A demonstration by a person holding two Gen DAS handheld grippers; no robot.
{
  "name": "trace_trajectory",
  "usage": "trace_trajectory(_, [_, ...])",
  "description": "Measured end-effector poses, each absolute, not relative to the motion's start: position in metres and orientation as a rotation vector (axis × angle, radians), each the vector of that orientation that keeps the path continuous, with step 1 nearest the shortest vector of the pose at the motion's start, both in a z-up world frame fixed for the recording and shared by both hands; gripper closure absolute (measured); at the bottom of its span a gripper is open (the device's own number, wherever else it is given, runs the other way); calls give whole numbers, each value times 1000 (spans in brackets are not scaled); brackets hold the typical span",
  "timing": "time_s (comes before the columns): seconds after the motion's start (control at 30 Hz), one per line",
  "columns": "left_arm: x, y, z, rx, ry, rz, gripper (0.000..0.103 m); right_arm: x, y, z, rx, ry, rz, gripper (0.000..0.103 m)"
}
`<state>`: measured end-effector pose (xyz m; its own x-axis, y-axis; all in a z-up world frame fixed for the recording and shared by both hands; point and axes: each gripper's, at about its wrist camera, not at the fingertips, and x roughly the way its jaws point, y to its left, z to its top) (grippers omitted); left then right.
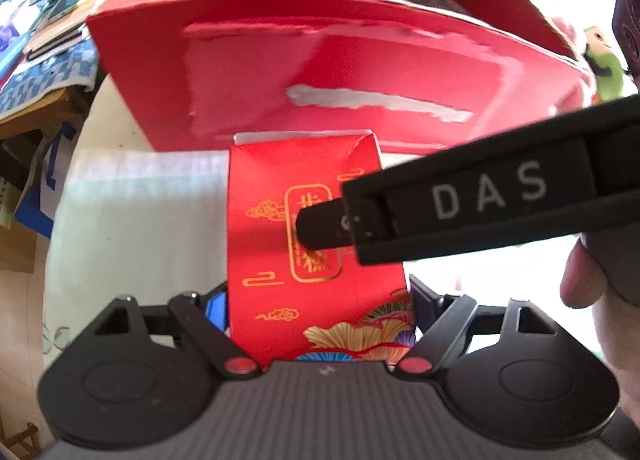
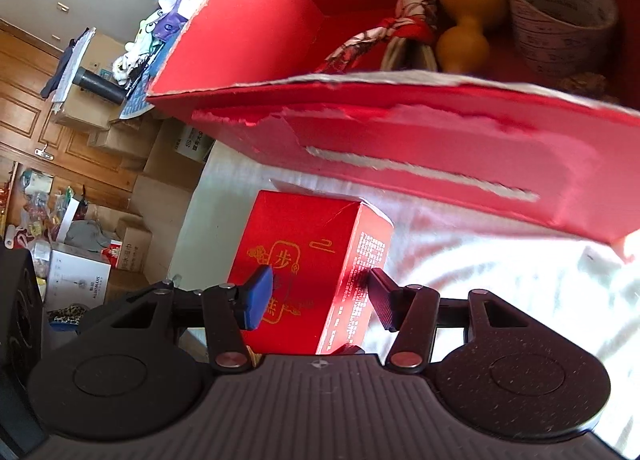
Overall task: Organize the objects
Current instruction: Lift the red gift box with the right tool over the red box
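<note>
Where a white cloth (image 1: 140, 220) covers the table, the items run as follows, left to right.

Left wrist view:
- Stacked books (image 1: 52, 36), far left, on a blue patterned cover, well apart from the work.
- Left gripper (image 1: 320, 300): jaws wide, closed on the box (image 1: 264, 244), a blue pad at its left side and a dark finger at its right, both tight against it.
- Box: small, red, gold print; it stands between those fingers, just in front of the carton (image 1: 280, 72).
- Carton: large, red, open-topped, its front wall torn and scuffed.
- Right gripper's finger (image 1: 480, 196), black, lettered "DAS", reaching in from the right; its tip lies over the box's printed face.
- Hand (image 1: 584, 280), right edge, a thumb showing.

Right wrist view:
- Right gripper (image 2: 318, 296): jaws apart, gripping nothing; the blue pad (image 2: 258, 296) sits before the box's printed face, the dark finger beside its lettered side. Contact cannot be told.
- Carton contents: patterned scarf (image 2: 404, 28), yellow gourd (image 2: 466, 16), tape roll (image 2: 560, 8), close together along the back wall.
</note>
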<state>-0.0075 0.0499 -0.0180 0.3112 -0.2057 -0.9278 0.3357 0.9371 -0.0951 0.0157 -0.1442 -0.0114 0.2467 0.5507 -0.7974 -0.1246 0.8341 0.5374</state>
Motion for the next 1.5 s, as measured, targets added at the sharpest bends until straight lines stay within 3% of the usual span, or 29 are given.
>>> trace_trajectory(0.57, [-53, -73, 14, 349, 1116, -658, 22, -43, -237, 15, 480, 1164, 287, 47])
trace_trajectory(1.0, [-88, -163, 64, 451, 963, -844, 22, -80, -308, 47, 588, 959, 99, 47])
trace_trajectory(1.5, [-27, -150, 126, 396, 759, -838, 21, -50, -313, 111, 460, 725, 95, 47])
